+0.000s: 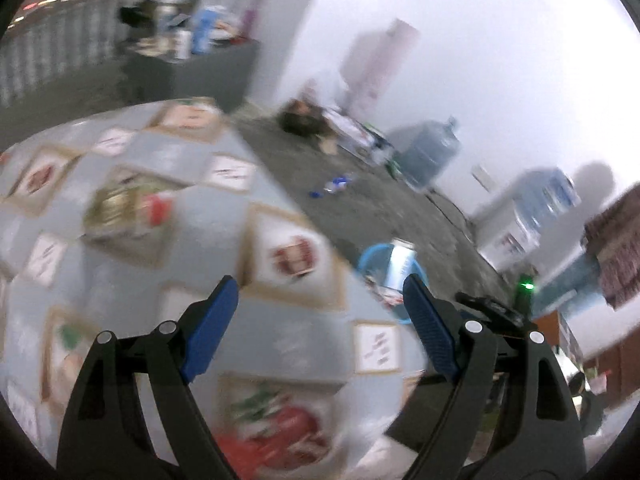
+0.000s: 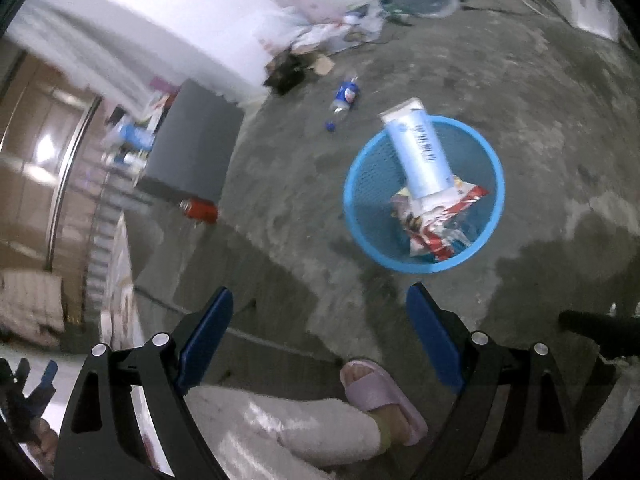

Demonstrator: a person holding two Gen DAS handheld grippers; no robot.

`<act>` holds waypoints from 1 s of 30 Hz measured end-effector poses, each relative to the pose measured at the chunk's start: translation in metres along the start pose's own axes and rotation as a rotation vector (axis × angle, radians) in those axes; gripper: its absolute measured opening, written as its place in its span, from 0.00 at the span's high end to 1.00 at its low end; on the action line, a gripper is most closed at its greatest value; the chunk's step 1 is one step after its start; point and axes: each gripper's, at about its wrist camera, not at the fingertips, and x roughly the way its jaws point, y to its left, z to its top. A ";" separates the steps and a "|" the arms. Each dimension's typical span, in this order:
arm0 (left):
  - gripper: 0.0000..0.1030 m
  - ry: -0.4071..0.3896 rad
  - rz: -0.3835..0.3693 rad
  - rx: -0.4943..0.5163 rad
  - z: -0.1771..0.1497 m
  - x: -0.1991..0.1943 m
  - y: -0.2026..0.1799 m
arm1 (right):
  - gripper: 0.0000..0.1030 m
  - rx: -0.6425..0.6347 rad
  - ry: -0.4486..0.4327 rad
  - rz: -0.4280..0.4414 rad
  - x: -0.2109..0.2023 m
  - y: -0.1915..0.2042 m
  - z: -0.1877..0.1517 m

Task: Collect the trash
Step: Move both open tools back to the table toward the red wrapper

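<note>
A blue plastic trash basket (image 2: 360, 184) stands on the concrete floor. A white and light-blue tube (image 2: 418, 152) leans in it on crumpled red and white wrappers (image 2: 436, 224). My right gripper (image 2: 320, 320) is open and empty, above the floor just short of the basket. My left gripper (image 1: 320, 308) is open and empty over a table with a patterned grey cloth (image 1: 160, 216). The basket (image 1: 370, 258) and the tube (image 1: 398, 268) show past the table's edge. A crushed plastic bottle (image 2: 346, 96) with its blue cap (image 2: 330, 126) lies on the floor beyond the basket.
A red can (image 2: 200, 210) lies by a grey cabinet (image 2: 192, 140). Litter and cardboard (image 2: 316, 46) pile at the wall. Large water jugs (image 1: 430, 152) stand along the wall. The person's slippered foot (image 2: 380, 392) is under my right gripper.
</note>
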 end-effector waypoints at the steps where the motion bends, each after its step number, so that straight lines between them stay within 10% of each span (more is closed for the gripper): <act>1: 0.22 -0.018 0.018 -0.025 -0.009 -0.011 0.013 | 0.16 -0.022 0.004 0.008 -0.001 0.007 -0.003; 18: 0.22 -0.175 0.210 -0.353 -0.143 -0.114 0.129 | 0.20 -0.462 0.344 0.398 0.006 0.210 -0.114; 30: 0.22 -0.162 0.188 -0.364 -0.146 -0.095 0.152 | 0.48 -0.611 0.569 0.337 0.050 0.264 -0.218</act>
